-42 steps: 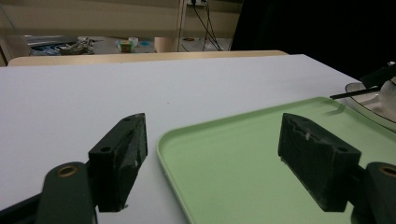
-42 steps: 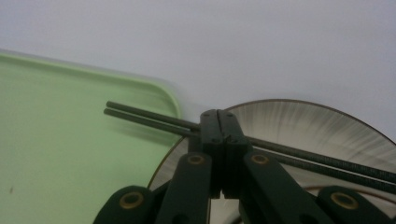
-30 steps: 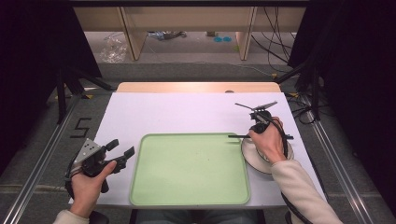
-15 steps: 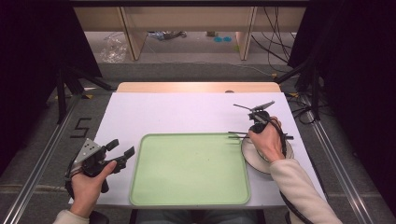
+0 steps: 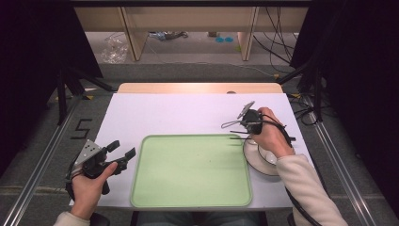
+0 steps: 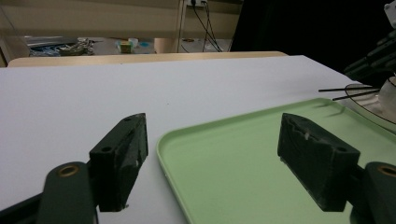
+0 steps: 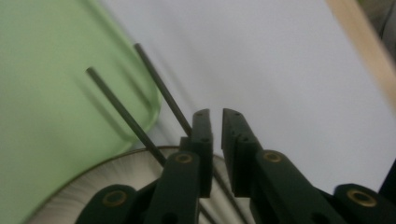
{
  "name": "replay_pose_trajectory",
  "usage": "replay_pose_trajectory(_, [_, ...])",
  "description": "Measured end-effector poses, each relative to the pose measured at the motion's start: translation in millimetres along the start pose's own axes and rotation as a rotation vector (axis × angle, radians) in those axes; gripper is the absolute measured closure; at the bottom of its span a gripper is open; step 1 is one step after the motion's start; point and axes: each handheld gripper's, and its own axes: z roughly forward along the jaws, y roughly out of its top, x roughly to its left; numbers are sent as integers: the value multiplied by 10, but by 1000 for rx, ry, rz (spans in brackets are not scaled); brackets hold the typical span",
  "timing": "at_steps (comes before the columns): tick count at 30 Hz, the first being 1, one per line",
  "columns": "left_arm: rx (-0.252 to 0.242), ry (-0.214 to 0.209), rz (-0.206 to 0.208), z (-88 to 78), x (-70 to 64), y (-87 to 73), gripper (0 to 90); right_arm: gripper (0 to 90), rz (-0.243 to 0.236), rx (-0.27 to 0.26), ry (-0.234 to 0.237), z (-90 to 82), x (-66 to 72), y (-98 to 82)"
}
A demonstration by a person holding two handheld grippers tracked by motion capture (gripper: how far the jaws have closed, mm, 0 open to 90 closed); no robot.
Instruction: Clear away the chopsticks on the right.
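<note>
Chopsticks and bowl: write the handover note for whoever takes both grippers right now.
Left gripper: jaws wide open, holding nothing, straddling the left edge of the green tray.
Right gripper: over the bowl, jaws nearly closed with nothing seen between them.
Things: the bowl sits on the white table just right of the tray; two chopsticks lie across the bowl, tips reaching over the tray's right edge.
Done: nothing is on the tray yet.
Left: probably grip the chopsticks, then move them and the bowl onto the tray.
</note>
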Motion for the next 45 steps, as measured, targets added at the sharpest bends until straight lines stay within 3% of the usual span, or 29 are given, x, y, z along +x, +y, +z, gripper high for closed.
replay_pose_trajectory(1, [2, 2, 2, -6, 0, 1, 243, 787, -127, 18, 3, 21, 15, 32])
replay_pose_trajectory(3, [2, 2, 2, -7, 4, 1, 243, 751, -224, 33, 23, 68, 88, 68])
replay_pose_trajectory(4, [2, 2, 2, -7, 5, 1, 243, 751, -310, 51, 29, 88, 92, 86])
replay_pose_trajectory(6, [1, 2, 1, -7, 5, 1, 243, 752, -329, 63, 29, 112, 119, 97])
replay_pose_trajectory(7, [1, 1, 3, -7, 6, 2, 243, 754, -397, 82, 15, 156, 120, 119])
replay_pose_trajectory(14, [1, 1, 3, -8, 5, 2, 243, 760, -398, 99, 26, 221, 100, 142])
replay_pose_trajectory(15, [1, 1, 4, -9, 4, 2, 243, 761, -417, 106, 33, 253, 103, 150])
replay_pose_trajectory(17, [2, 2, 4, -9, 3, 3, 243, 765, -403, 113, 34, 263, 115, 148])
replay_pose_trajectory(20, [2, 1, 3, -6, 3, 1, 243, 798, -441, 105, 40, 307, 99, 164])
replay_pose_trajectory(21, [-1, 0, 2, -3, 4, 0, 243, 825, -434, 123, 44, 323, 105, 164])
replay_pose_trajectory(25, [1, 1, 4, -7, 4, 2, 243, 874, -466, 101, 42, 341, 89, 162])
replay_pose_trajectory(28, [1, 1, 3, -7, 3, 2, 243, 875, -459, 96, 36, 314, 100, 167])
replay_pose_trajectory(33, [2, 1, 4, -10, 3, 3, 243, 877, -440, 66, 7, 242, 117, 191])
replay_pose_trajectory(34, [1, 2, 5, -11, 3, 4, 243, 877, -450, 34, -15, 201, 99, 210])
replay_pose_trajectory(37, [0, 1, 4, -9, 1, 3, 243, 877, -445, 11, -37, 160, 86, 221])
replay_pose_trajectory(38, [1, 2, 5, -10, 1, 4, 243, 878, -439, 0, -47, 136, 78, 229])
replay_pose_trajectory(39, [0, 2, 5, -12, 1, 5, 243, 878, -394, -44, -58, 72, 80, 244])
replay_pose_trajectory(45, [0, 1, 6, -11, 1, 5, 243, 878, -368, -119, -93, -85, 38, 285])
